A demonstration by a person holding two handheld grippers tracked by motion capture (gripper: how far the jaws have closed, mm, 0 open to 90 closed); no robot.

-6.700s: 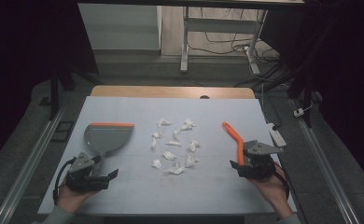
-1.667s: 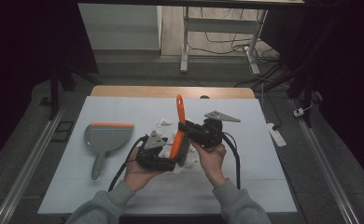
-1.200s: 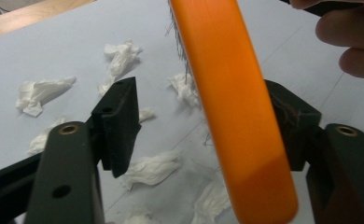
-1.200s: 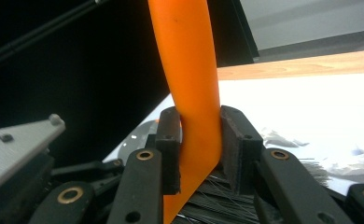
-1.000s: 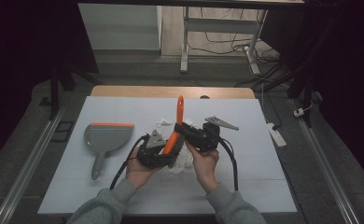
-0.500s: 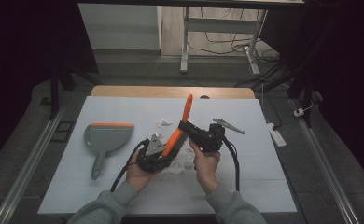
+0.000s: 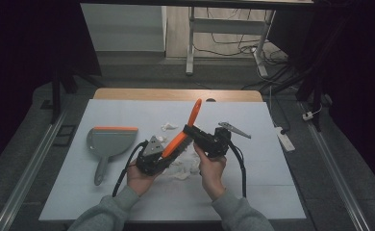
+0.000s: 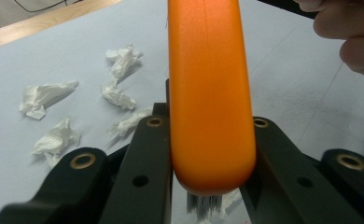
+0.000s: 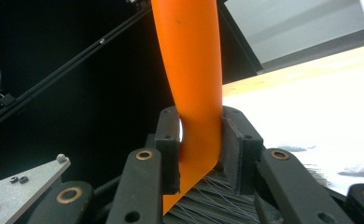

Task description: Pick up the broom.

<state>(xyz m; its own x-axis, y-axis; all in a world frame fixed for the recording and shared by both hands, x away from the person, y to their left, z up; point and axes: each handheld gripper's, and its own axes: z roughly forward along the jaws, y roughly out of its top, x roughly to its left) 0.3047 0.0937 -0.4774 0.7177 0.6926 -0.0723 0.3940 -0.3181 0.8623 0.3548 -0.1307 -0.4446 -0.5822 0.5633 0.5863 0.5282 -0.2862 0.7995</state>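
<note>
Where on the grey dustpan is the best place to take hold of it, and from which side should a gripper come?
Probably the long narrow handle of the dustpan, which points toward the person's edge of the table. It lies flat with bare table on both sides, so a gripper coming from above, jaws across the handle, should fit. The wide pan with its orange lip looks too broad for the jaws.

The brush [image 7: 181, 132] is orange, with a long, smooth, slightly curved handle and grey bristles. It is held up off the table over the scattered paper scraps [image 7: 183, 166], tilted, its handle tip pointing up and away toward the far side. Jaws clamp it from both sides at the bristle end. The scraps are white, crumpled, lying loose on the pale tabletop.
</note>
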